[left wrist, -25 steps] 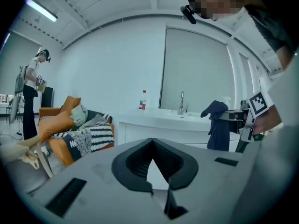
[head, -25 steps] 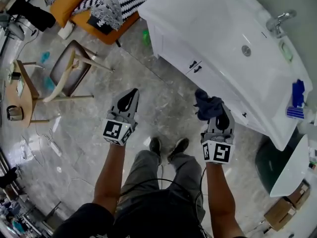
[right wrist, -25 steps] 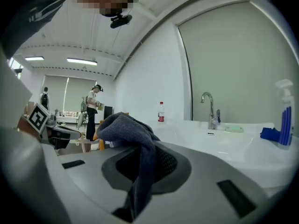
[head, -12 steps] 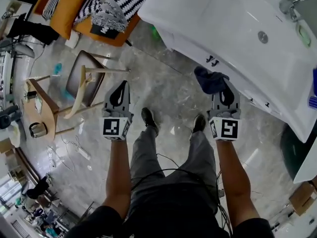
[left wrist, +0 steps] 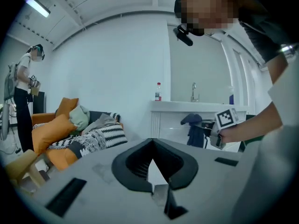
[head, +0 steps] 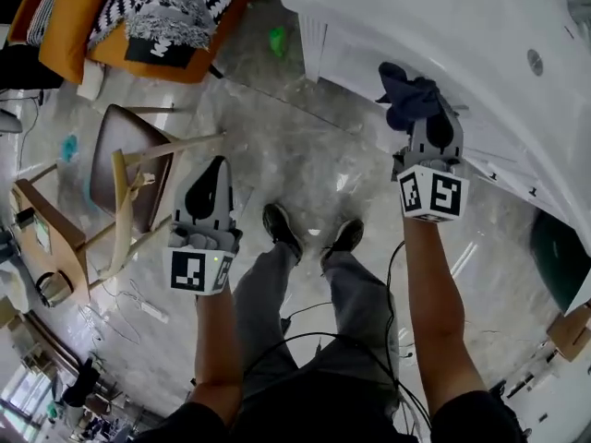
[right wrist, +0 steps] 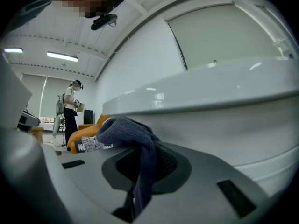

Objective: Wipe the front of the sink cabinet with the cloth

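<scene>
In the head view, the cloth [head: 406, 95] is seen at the upper right, bunched dark blue at the tip of the right gripper [head: 423, 118] and held against or just short of the white cabinet [head: 355, 58]; contact cannot be confirmed from above. The left gripper [head: 217, 166] is held low at centre left over the floor, well apart from the cabinet. The cabinet's far end is cut off by the frame's right edge. In the left gripper view, the jaws are seen pressed together at their tips with nothing between them, and the cloth [left wrist: 194, 129] is shown hanging beside the cabinet front. In the right gripper view, the jaws are pinched on a fold of the cloth [right wrist: 138, 139], and the rest is draped limply over them. The cloth is judged light, soft and shapeless, so a gathered fold is best gripped, with a loose pad left ahead for wiping. How much is pinched is hidden by the drape, and the lower cabinet front is out of frame.
</scene>
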`<state>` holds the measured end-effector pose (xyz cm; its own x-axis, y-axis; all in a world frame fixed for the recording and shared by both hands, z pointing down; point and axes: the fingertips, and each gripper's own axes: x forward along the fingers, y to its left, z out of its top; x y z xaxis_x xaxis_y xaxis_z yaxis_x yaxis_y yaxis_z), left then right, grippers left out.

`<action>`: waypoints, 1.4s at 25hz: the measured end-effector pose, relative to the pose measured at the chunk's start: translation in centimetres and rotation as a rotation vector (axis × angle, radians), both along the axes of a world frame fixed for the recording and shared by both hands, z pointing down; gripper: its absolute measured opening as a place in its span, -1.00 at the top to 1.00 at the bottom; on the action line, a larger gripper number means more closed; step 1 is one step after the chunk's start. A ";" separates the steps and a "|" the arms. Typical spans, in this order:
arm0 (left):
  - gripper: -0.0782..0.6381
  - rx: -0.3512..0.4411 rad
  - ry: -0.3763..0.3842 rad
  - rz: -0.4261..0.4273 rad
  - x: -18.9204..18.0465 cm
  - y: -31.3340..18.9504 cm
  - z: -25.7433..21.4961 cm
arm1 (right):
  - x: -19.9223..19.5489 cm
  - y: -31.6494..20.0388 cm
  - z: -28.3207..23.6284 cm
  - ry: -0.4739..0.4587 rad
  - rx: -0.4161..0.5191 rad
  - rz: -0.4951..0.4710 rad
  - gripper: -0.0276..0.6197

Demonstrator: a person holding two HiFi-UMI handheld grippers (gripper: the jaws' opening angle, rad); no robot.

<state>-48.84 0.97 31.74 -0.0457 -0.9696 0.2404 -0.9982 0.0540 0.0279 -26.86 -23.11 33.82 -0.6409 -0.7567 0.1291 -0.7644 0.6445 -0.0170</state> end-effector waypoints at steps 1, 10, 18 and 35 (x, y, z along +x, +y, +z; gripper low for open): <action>0.77 -0.004 -0.022 -0.006 -0.1 0.2 1.3 | -1.1 -1.2 1.3 -0.018 0.011 0.008 0.83; 0.77 0.080 0.017 -0.026 -0.7 -2.4 10.1 | -8.4 -3.0 10.6 0.028 0.083 -0.061 0.83; 0.77 0.106 0.053 -0.074 -3.2 -1.5 12.4 | -1.1 -4.1 18.1 0.079 0.043 0.166 0.83; 0.77 0.071 0.065 -0.056 -3.6 -0.8 14.7 | 4.5 -4.9 41.7 0.191 -0.455 0.346 0.83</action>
<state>-52.43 0.17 46.45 -0.0865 -0.9806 0.1757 -0.9897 0.1048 0.0977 -22.36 -27.96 75.49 -0.3007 -0.7593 0.5771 -0.9453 0.3177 -0.0746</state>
